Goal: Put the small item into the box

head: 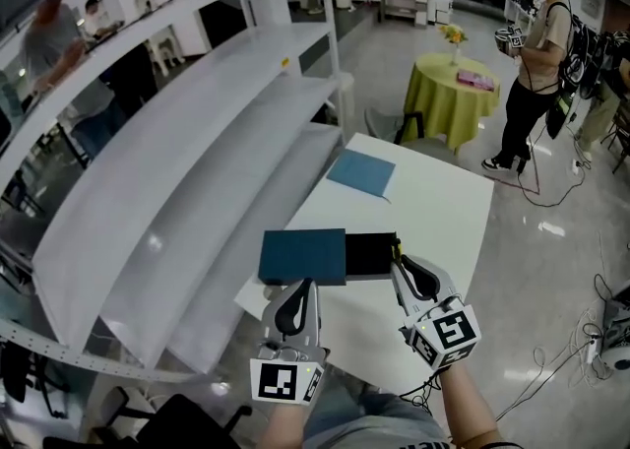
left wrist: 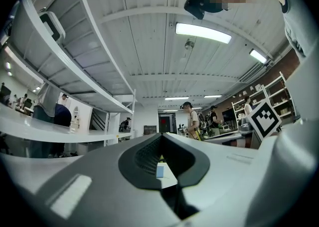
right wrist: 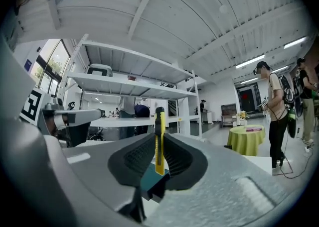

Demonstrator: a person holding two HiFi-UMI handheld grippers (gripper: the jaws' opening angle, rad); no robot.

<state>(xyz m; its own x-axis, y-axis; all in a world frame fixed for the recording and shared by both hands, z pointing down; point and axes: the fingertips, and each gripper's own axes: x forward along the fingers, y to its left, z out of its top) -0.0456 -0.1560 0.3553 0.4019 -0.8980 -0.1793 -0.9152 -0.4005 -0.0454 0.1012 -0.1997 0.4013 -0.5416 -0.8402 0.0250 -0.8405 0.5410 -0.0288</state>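
A dark teal box lid point(head: 303, 256) lies on the white table point(head: 433, 211), partly covering a black open box point(head: 370, 253). My right gripper point(head: 399, 260) is at the black box's right end, shut on a yellow utility knife point(right wrist: 159, 141) that stands upright between its jaws; a bit of the knife point(head: 397, 248) shows above the box edge. Below the knife the teal box point(right wrist: 149, 177) is visible. My left gripper point(head: 300, 287) sits just in front of the teal lid, its jaws together with nothing between them point(left wrist: 162, 164).
A blue mat point(head: 361, 172) lies farther back on the table. White shelving point(head: 197, 142) runs along the left. A yellow-clothed round table point(head: 455, 93) and a standing person point(head: 532, 73) are beyond. Cables trail on the floor point(head: 581, 349) at right.
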